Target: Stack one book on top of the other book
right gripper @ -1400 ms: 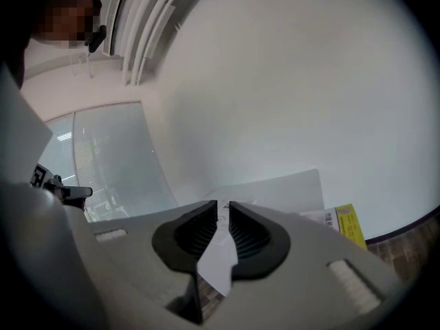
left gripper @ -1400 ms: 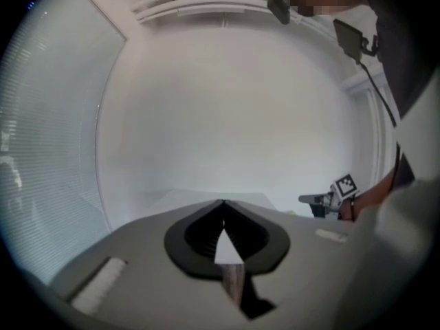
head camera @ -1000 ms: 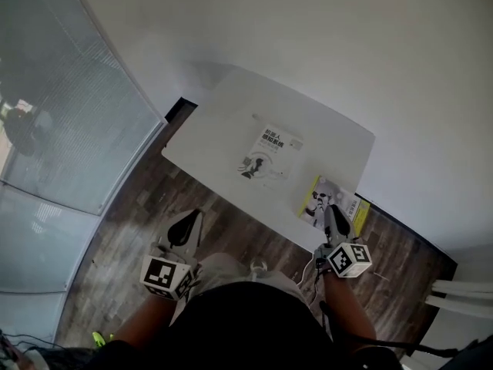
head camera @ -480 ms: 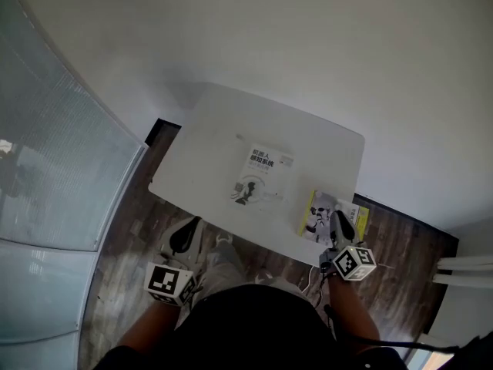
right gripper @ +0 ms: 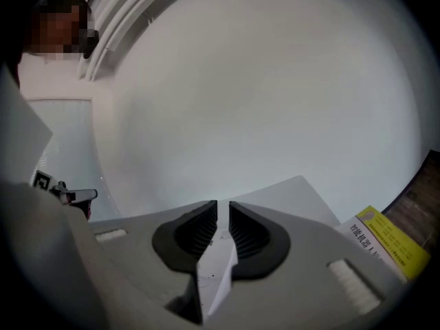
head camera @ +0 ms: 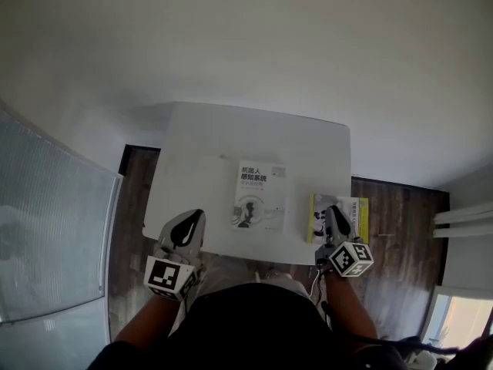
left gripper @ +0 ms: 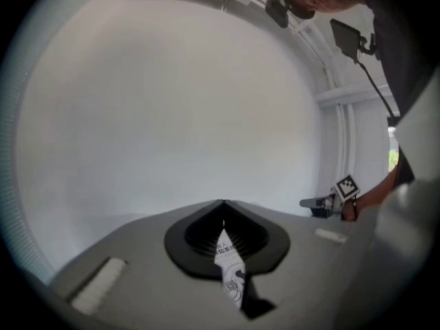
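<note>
At the near right corner of the bench [head camera: 231, 133]: right gripper [head camera: 333, 213], narrowly closed on the near edge of the yellow book [head camera: 357, 211], pinching a pale sliver of cover between the pads. Held by that edge, probably, for lifting and carrying across without disturbing anything else. Overhanging the bench's right edge by its yellow strip, with dark floor [head camera: 397, 214] beneath it in the right gripper view; likely the reason for an edge grip being possible at all. Clear of the surface or resting flat on it: cannot tell.

Over the near left corner: left gripper [head camera: 194, 219], pressed together at the tips and pinching nothing, with only a slice of printed white cover glimpsed through the slit behind them. Parked back and idle, by the look of it, leaving the job to the other side.

Farther in, about midway along the near edge, near the yellow book but not touching: white book [head camera: 259, 195], flat, face up, roughly squared to the bench. Judged the base of the stack, hence untouched, cover bare. Stacking not yet done.

Beyond, toward the far edge: bare bench only. No box, tray or other container anywhere, so no contents to report.
</note>
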`<state>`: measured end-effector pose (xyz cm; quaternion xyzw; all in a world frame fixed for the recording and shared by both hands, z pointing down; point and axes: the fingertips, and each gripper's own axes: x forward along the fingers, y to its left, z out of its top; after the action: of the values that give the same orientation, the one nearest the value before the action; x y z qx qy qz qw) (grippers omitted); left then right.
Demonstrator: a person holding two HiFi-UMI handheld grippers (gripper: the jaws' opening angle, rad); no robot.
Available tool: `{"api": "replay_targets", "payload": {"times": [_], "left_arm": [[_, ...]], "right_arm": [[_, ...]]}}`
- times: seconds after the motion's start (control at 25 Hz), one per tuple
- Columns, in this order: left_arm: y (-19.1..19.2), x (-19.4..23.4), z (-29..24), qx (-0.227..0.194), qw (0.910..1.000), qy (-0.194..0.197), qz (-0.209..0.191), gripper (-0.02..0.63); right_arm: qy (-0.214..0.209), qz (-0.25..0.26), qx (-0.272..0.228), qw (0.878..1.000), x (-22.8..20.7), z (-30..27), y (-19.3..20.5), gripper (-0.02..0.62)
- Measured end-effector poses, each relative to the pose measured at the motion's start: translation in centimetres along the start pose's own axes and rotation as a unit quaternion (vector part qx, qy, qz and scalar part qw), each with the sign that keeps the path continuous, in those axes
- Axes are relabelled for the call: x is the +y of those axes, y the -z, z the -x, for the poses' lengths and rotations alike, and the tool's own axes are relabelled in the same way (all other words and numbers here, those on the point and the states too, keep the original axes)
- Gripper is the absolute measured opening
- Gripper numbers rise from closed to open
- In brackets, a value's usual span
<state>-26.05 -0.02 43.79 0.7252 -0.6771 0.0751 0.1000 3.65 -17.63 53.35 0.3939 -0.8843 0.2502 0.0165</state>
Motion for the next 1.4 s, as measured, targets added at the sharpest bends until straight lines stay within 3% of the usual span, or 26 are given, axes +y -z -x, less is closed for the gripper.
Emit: {"api": "replay_targets", "payload": {"times": [0.32,0.68,1.0,1.12,1.2,1.4], "left_arm": [[-0.5,0.5,-4.4,0.008,0.9916,0.129,-0.010,0.006],[0.2,-2.4,-8.1,0.035,0.9799,0.196,-0.001,0.006],[0.3,-6.0,-11.4,0.053,0.9766,0.208,-0.012,0.006],[-0.5,-8.0,-12.7,0.057,0.9730,0.223,-0.023,0.006],[-1.0,-9.3,-13.4,0.054,0.9705,0.232,-0.038,0.006],[-2.3,-11.4,-15.6,0.052,0.9678,0.240,-0.053,0.006]], "right_arm": [[0.105,-0.023,-0.039,0.993,0.3,3.9,-1.3,0.058],[0.223,-0.075,-0.044,0.971,-5.2,11.2,0.6,0.058],[0.229,-0.104,-0.026,0.968,-9.9,12.7,3.6,0.060],[0.215,-0.116,0.000,0.970,-11.2,12.5,5.0,0.154],[0.217,-0.128,0.010,0.968,-12.1,12.8,5.8,0.185],[0.239,-0.190,0.011,0.952,-15.8,13.7,8.0,0.277]]}}
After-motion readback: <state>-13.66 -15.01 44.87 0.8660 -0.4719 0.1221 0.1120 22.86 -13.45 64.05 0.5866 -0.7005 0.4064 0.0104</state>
